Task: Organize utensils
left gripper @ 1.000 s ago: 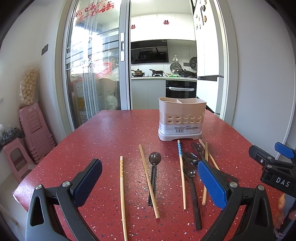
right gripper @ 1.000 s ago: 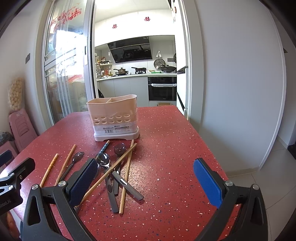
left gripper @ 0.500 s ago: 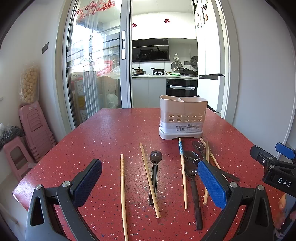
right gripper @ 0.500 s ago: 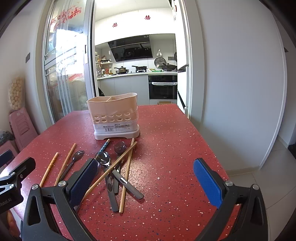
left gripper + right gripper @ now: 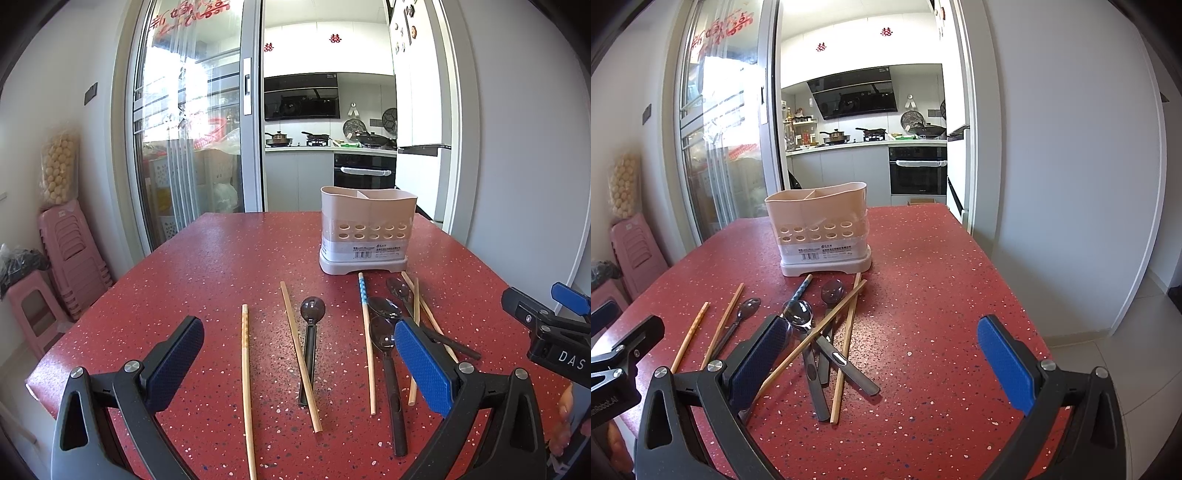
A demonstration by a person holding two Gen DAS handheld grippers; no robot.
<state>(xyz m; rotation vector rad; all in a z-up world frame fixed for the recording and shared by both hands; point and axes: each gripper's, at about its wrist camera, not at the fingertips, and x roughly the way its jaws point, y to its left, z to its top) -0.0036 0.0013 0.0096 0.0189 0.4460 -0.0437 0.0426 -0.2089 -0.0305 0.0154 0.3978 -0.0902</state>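
Note:
A beige utensil holder (image 5: 365, 232) with two compartments stands empty on the red speckled table (image 5: 221, 266); it also shows in the right wrist view (image 5: 822, 230). In front of it lie several wooden chopsticks (image 5: 299, 350) and dark spoons (image 5: 310, 332), loose on the left, with a crossed pile (image 5: 827, 339) on the right. One chopstick has a blue patterned end (image 5: 364, 291). My left gripper (image 5: 295, 362) is open and empty above the near utensils. My right gripper (image 5: 886, 358) is open and empty, its left finger (image 5: 761, 358) beside the pile.
The table's right edge (image 5: 1004, 273) drops off to a tiled floor. Pink stacked stools (image 5: 70, 258) stand left of the table. A glass sliding door (image 5: 192, 129) and a kitchen lie behind. Each gripper shows at the edge of the other's view.
Both grippers have lifted and tilted slightly, so the holder and utensils sit a little lower in view. Nothing on the table moved; both grippers stayed open.

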